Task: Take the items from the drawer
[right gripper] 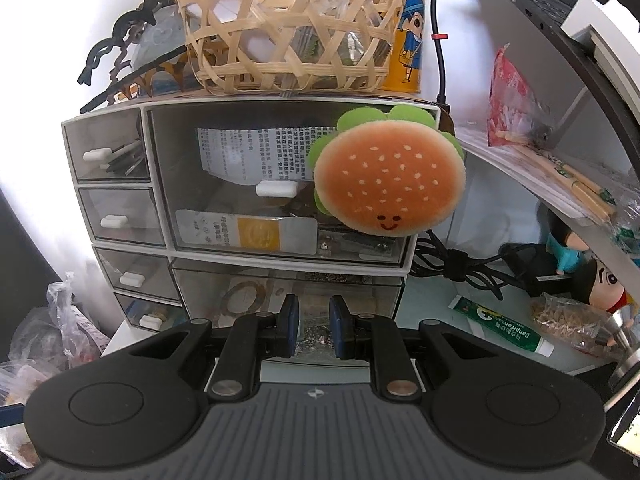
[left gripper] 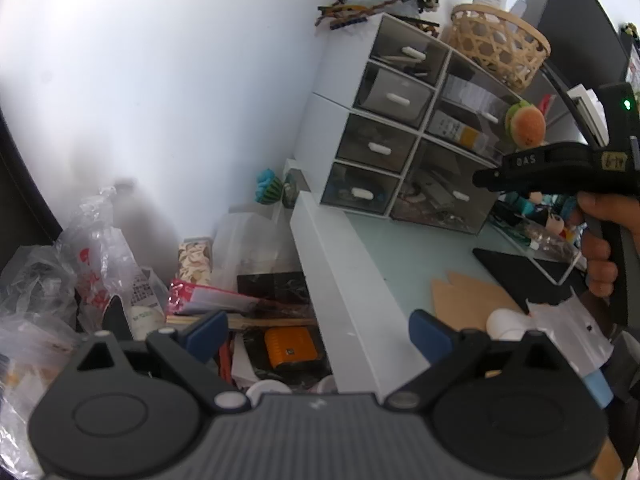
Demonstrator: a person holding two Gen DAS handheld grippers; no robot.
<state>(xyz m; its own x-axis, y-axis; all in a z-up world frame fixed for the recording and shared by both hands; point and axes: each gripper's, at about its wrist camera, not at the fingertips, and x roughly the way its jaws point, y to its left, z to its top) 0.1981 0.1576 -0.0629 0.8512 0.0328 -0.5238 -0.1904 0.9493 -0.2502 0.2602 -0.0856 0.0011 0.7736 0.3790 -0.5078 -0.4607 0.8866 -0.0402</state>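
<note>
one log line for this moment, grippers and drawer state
left gripper: open, idle over desk edge | right gripper: narrow gap, at lower large drawer | drawer: closed | items: none out

Bamboo basket, burger plush

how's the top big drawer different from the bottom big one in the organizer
The top big drawer shows printed paper and a yellow-and-white packet; the bottom big drawer shows rings and small loose bits. The burger plush overlaps the top one's right side, while the right gripper sits in front of the bottom one, fingers narrowly apart. Both are smoky see-through plastic.
</note>
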